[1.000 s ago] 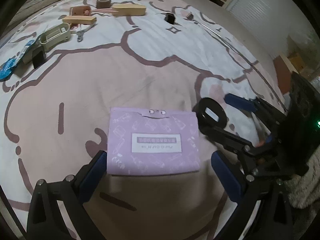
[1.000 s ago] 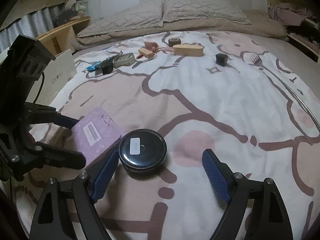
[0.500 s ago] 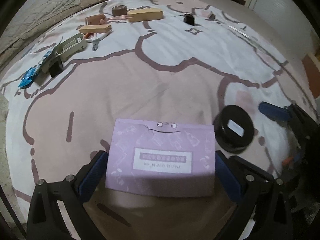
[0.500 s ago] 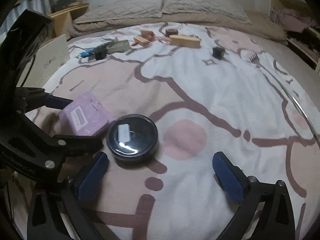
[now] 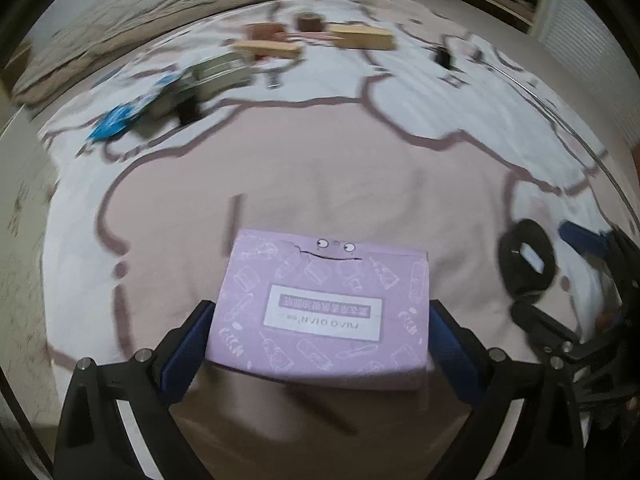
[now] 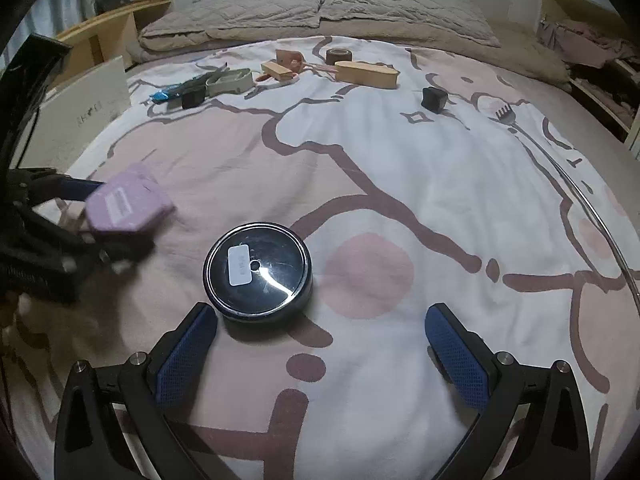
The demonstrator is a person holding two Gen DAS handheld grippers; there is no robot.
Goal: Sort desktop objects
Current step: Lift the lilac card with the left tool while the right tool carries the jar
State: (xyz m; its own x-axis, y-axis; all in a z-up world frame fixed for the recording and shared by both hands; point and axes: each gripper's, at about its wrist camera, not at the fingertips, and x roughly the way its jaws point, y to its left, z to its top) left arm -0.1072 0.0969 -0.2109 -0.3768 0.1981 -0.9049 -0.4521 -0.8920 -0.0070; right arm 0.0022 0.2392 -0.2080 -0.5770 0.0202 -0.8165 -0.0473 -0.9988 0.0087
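Left claw (image 5: 318,344) grips the purple box (image 5: 320,304) by both sides; right claw (image 6: 320,354), spread empty, should centre squarely on the black tin (image 6: 257,270) before closing.

A bed (image 6: 400,152) with a white cover printed in pink patches and brown outlines fills the scene. Two quilted beige pillows (image 6: 320,4) lie along its far edge. At far left stands a wooden shelf (image 6: 100,36), with a white board (image 6: 80,112) leaning beside the bed.
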